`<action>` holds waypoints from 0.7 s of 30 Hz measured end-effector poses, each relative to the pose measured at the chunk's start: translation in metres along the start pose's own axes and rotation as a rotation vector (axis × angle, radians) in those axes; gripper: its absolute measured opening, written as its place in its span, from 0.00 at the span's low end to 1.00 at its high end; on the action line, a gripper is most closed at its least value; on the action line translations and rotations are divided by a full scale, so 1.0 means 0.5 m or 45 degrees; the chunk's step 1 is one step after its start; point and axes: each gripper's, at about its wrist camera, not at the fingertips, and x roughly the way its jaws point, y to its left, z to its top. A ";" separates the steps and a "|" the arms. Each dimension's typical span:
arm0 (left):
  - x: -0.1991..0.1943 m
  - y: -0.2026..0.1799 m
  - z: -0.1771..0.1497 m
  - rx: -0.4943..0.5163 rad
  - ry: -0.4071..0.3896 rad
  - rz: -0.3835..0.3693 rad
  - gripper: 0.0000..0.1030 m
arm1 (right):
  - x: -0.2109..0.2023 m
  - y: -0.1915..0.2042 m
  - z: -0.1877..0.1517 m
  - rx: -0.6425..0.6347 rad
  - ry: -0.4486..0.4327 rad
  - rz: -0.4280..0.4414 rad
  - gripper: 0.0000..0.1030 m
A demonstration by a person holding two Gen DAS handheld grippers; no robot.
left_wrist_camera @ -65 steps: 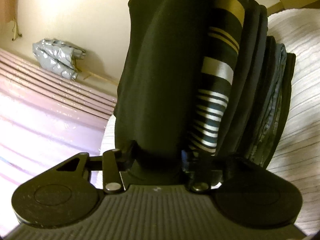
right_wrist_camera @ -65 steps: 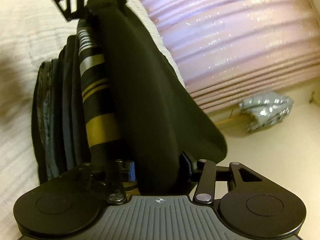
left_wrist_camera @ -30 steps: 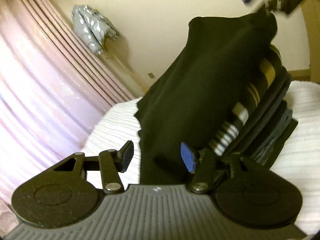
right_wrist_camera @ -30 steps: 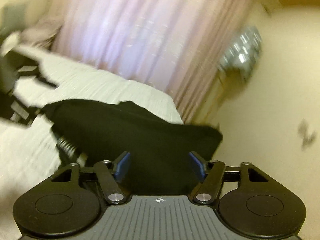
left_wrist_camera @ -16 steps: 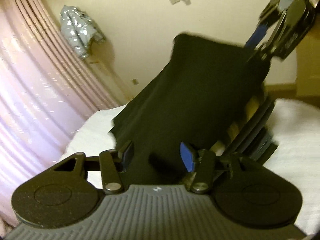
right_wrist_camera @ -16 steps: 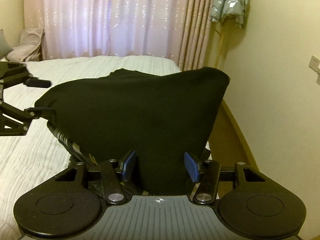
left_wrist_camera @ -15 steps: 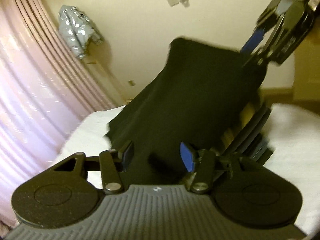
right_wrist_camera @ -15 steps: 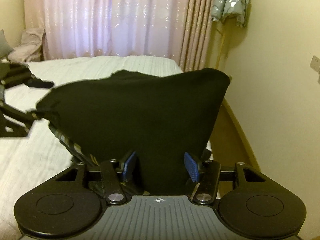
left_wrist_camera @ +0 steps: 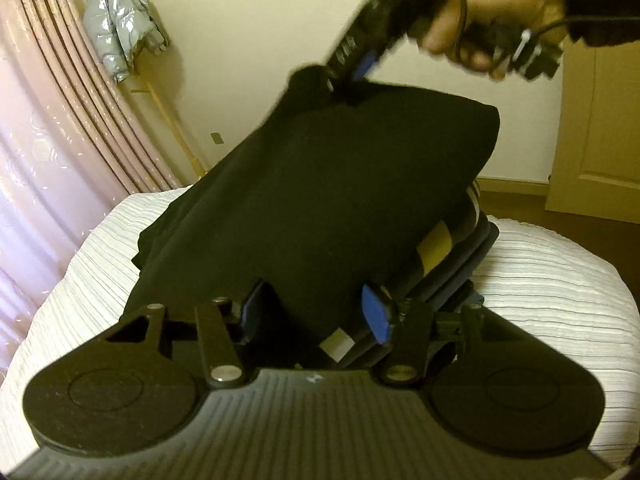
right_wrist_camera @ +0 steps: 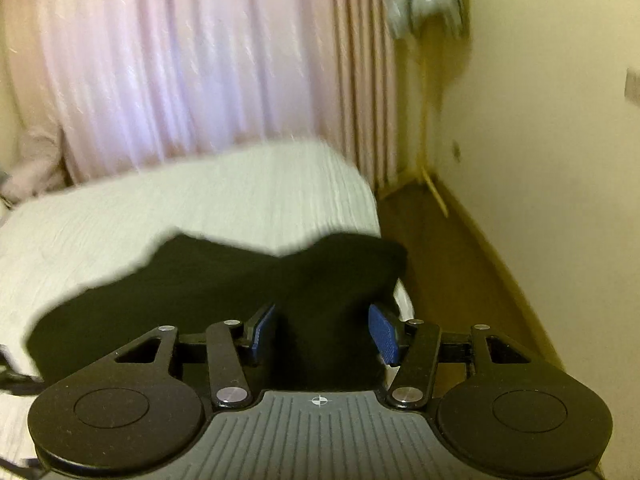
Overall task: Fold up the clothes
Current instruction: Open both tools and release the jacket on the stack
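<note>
We are tilting both grippers down toward the stack (left_wrist_camera: 452, 248) on the bed (left_wrist_camera: 560, 280). The left gripper (left_wrist_camera: 316, 312) is gripping the near edge of the black garment (left_wrist_camera: 320, 200) lying on top of the stack, its pads (left_wrist_camera: 374, 312) about half apart. The right gripper (right_wrist_camera: 324, 330), held in our hand (left_wrist_camera: 500, 8), is pinching the garment's far edge (pads likewise half apart). Half a second ago that far edge was standing taller; now it is hanging lower over the stack.

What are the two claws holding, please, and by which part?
Both grip the folded black garment: left claw its near edge, right claw the opposite edge.
</note>
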 end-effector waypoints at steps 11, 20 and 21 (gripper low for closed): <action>0.011 0.034 0.006 -0.047 -0.009 -0.005 0.49 | -0.179 0.053 -0.095 -0.048 -0.199 -0.076 0.54; -0.049 0.031 -0.014 -0.139 -0.017 0.028 0.52 | -0.210 0.087 -0.204 -0.032 -0.168 -0.124 0.54; -0.062 0.034 -0.028 -0.176 -0.007 0.051 0.56 | -0.219 0.099 -0.201 -0.036 -0.195 -0.118 0.54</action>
